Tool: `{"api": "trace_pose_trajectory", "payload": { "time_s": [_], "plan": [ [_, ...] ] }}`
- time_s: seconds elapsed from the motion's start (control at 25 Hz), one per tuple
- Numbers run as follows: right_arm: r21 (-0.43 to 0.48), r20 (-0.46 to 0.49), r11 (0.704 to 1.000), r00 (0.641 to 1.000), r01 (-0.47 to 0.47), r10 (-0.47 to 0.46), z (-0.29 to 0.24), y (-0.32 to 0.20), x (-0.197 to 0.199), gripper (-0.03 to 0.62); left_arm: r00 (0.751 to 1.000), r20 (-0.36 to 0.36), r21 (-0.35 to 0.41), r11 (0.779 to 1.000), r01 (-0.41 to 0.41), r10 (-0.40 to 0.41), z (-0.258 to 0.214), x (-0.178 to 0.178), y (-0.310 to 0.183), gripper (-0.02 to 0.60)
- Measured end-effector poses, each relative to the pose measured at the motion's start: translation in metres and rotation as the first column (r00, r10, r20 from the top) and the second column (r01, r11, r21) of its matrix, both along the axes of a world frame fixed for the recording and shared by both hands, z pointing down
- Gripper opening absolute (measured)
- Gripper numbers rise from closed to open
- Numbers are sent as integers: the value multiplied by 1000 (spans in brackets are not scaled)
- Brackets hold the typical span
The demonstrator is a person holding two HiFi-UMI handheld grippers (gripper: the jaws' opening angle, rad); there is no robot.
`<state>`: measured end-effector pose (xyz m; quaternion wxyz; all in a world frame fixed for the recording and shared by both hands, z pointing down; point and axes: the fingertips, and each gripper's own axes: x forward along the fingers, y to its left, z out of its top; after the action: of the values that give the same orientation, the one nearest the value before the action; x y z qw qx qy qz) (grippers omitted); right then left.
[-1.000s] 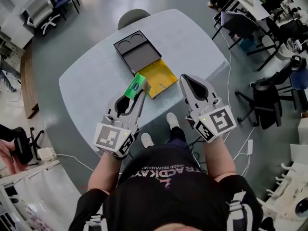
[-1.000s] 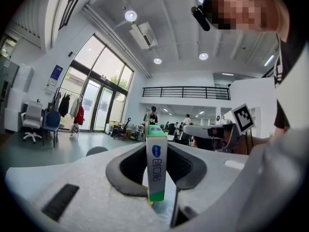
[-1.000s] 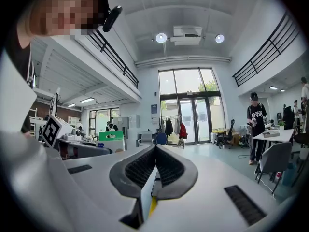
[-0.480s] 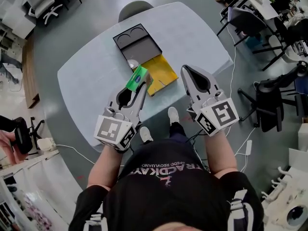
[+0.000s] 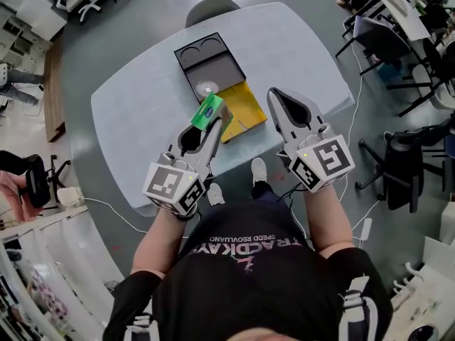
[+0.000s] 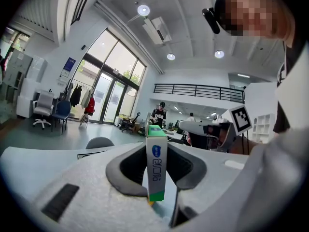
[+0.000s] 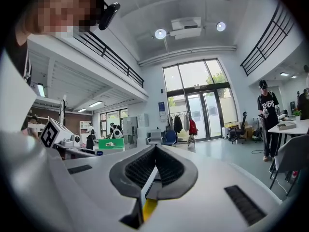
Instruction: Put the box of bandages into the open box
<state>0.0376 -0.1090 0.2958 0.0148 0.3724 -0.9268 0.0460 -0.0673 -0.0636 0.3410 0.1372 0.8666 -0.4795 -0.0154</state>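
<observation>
- Two sets of tongs are held out over the near side of the worktop (image 5: pixel 142 112), both pointed away from the person toward its far side.
- The left tongs (image 5: pixel 211 124) are pinched on the bandage box (image 5: pixel 207 109). In the left gripper view the bandage box is seen standing upright between the pads, its green top showing beyond the tips.
- The bandage box is green and white, with a blue mark on its narrow face.
- In the head view it is seen over the left corner of the yellow panel (image 5: pixel 245 105), just short of the open box (image 5: pixel 220 68) and not inside it.
- The open box is black and is set near the middle of the worktop. Two round recesses are seen at its far end, and a small pale disc (image 5: pixel 206 87) is seen in its nearer compartment.
- The yellow panel is laid flat against the near side of the open box.
- The right tongs (image 5: pixel 274 96) are pressed together with nothing gripped. They are held just right of the yellow panel, apart from the bandage box.
- A grey chair (image 5: pixel 213 7) is tucked in at the far edge of the worktop.
</observation>
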Motion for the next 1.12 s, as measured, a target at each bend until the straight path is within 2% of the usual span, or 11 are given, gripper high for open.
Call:
{"api": "trace_pose_trajectory", "payload": {
  "time_s": [0.32,0.64,0.92,1.12],
  "plan": [
    [-29,-8,998,998,60,-60,13,-28,5,11,998,-17,-62,997,54,-55,24,9,-21,101],
    [-92,-16,986,990,139,-141,39,-63,15,11,991,-17,-134,983,127,-130,54,23,-48,101],
    [-160,-20,961,973,224,-230,73,-85,15,11,977,-18,-211,956,206,-214,90,29,-63,101],
    [-210,-10,938,959,275,-283,101,-95,11,11,961,-54,-297,923,245,-272,122,32,-72,101]
  ]
}}
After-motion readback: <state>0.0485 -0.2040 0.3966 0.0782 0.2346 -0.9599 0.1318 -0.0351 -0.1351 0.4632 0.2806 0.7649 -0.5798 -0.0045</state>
